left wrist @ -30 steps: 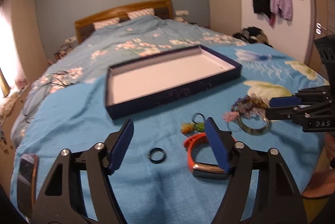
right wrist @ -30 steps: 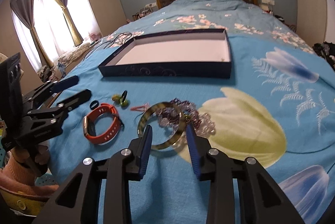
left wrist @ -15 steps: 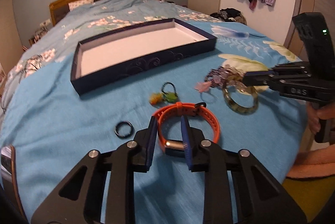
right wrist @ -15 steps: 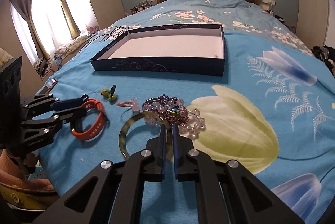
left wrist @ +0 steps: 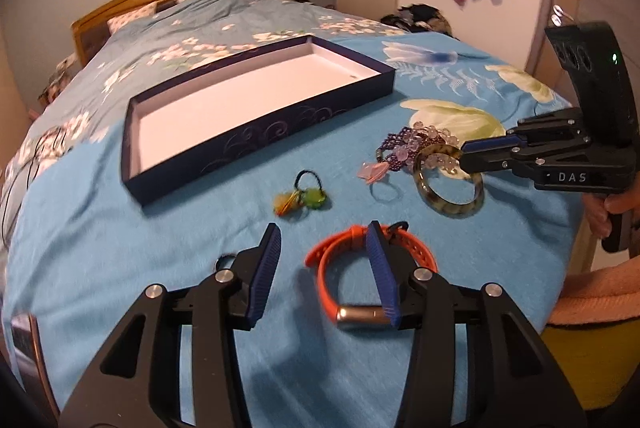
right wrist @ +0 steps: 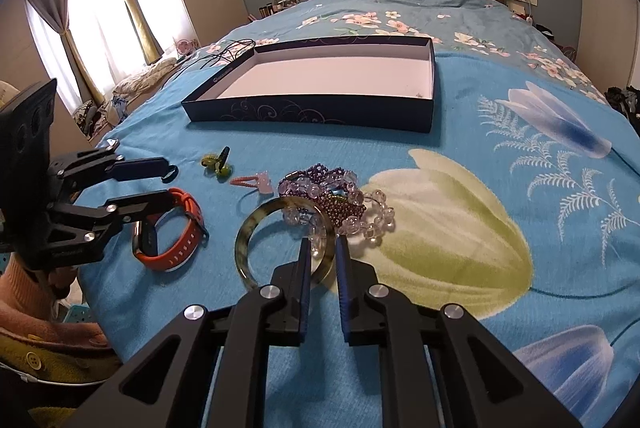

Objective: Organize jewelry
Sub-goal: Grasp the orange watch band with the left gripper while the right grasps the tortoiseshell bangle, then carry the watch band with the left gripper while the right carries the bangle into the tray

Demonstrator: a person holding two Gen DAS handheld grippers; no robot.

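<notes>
An orange wristband lies on the blue bedspread. My left gripper hovers over it with its jaws opening; the band's left side is between them and the pads do not press it. My right gripper is also opening, low over a mottled green bangle whose right rim sits loose between the pads. Purple and clear bead bracelets lie just beyond the bangle. The navy tray with a white floor stands further up the bed. A small black ring lies by the left fingertips.
A green and yellow hair tie and a pink clip lie between the tray and the band. A phone sits at the bed's near left edge. A dark cable trails left of the tray. A person's hand holds the right gripper.
Both grippers narrowed half a second ago and have parted again, the left one much wider. The left view swung, so the orange band now lies under its right finger.
</notes>
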